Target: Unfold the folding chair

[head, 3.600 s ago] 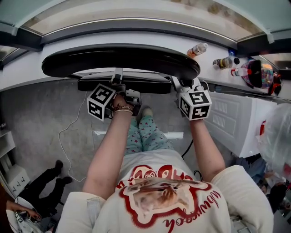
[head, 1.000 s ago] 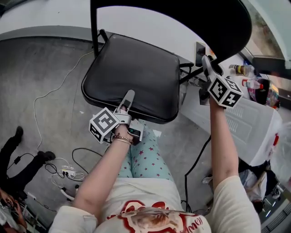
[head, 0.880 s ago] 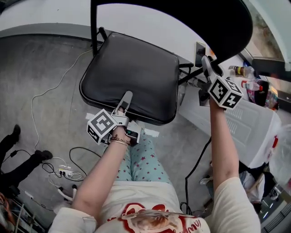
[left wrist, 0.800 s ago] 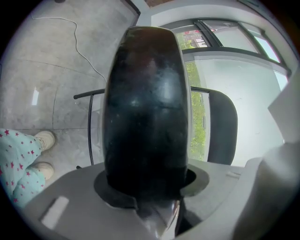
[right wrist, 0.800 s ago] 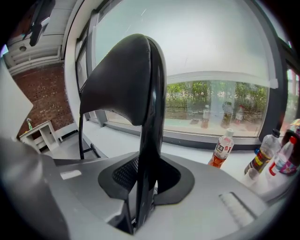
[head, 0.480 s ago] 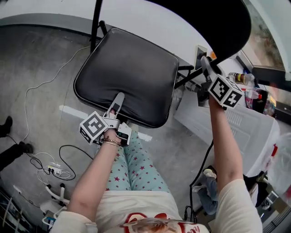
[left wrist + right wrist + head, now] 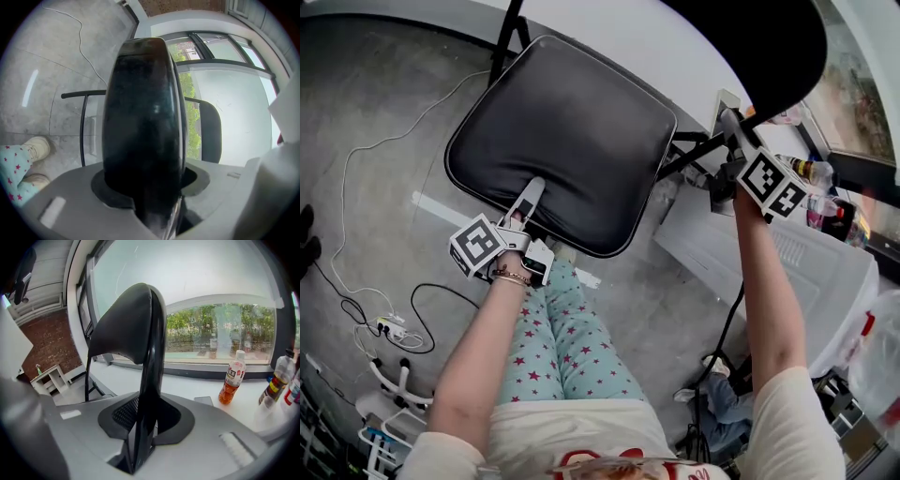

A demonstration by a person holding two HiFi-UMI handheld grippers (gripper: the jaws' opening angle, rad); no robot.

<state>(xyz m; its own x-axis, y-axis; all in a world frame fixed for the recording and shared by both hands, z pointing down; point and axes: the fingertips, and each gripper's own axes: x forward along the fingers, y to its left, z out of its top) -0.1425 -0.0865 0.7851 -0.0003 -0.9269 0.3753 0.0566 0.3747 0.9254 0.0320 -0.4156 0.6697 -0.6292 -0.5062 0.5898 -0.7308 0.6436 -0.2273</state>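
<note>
Standing on the grey concrete floor (image 7: 384, 103), the black folding chair with a padded seat (image 7: 567, 131) has its legs (image 7: 508, 37) mostly hidden under the cushion and its curved backrest (image 7: 759, 47) cut off by the frame. The left gripper (image 7: 532, 187) clamps the seat's front edge; the right gripper (image 7: 729, 122) pinches the backrest's thin rim

Between my jaws, the chair seat (image 7: 562, 141) and backrest (image 7: 759, 47) are glossy black. Behind them, my trousers (image 7: 558, 342) are teal with red stars; the floor (image 7: 384, 103) looks mottled grey.
</note>
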